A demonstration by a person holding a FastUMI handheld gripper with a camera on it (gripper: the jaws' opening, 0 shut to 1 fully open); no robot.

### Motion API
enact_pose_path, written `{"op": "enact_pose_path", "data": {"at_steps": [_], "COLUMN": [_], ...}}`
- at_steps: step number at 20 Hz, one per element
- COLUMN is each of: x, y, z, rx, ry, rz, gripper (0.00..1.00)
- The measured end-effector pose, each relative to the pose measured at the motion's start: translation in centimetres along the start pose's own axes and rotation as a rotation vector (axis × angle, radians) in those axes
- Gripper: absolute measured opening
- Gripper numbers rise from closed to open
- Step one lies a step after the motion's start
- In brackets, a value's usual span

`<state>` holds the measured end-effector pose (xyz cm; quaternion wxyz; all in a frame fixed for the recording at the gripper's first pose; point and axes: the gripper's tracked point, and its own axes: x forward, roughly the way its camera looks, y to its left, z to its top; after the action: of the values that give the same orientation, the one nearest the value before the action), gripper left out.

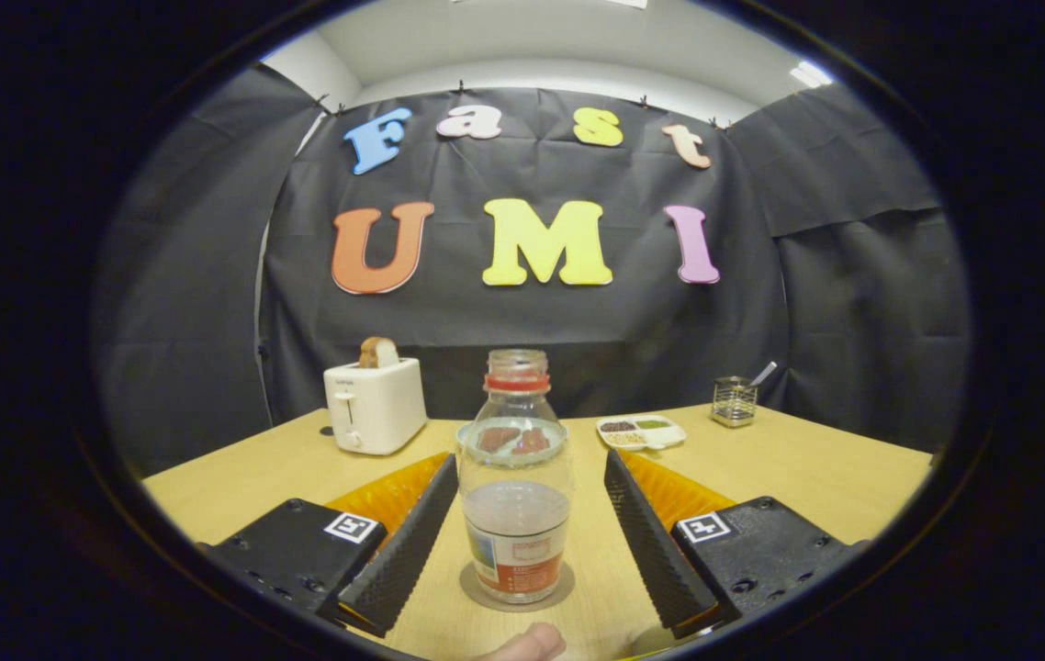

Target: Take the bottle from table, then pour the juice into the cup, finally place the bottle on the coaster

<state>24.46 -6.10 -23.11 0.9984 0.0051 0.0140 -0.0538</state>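
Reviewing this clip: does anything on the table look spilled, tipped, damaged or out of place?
Nothing stands out. The capless bottle stands upright on the coaster, between the fingers of the open gripper, neither touching it. No spill on the table; toaster upright.

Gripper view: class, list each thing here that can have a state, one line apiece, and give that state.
Clear plastic bottle with red neck ring: upright, uncapped, partly full, on a round coaster.
Tongs: open, fingers either side of the bottle, not touching.
White toaster: a bread slice sticks up from its slot.
White divided tray: compartments filled.
Wire mesh holder: upright, a utensil handle leaning out.
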Motion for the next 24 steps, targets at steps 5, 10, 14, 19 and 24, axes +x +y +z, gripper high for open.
{"op": "enact_pose_path", "data": {"at_steps": [5,10,14,19,24], "x": [-3.6,-7.1,-9.6,-12.2,-14.6], "y": [-0.1,1.3,1.1,1.2,1.6], "z": [3.1,4.7,5.0,7.1,8.4], "rx": [0.016,0.021,-0.048,-0.052,-0.022], "ry": [-0.025,-0.009,0.022,-0.02,-0.041], "rz": [0.044,0.111,0.112,0.117,0.14], "gripper": [1.0,1.0,1.0,1.0,1.0]}}
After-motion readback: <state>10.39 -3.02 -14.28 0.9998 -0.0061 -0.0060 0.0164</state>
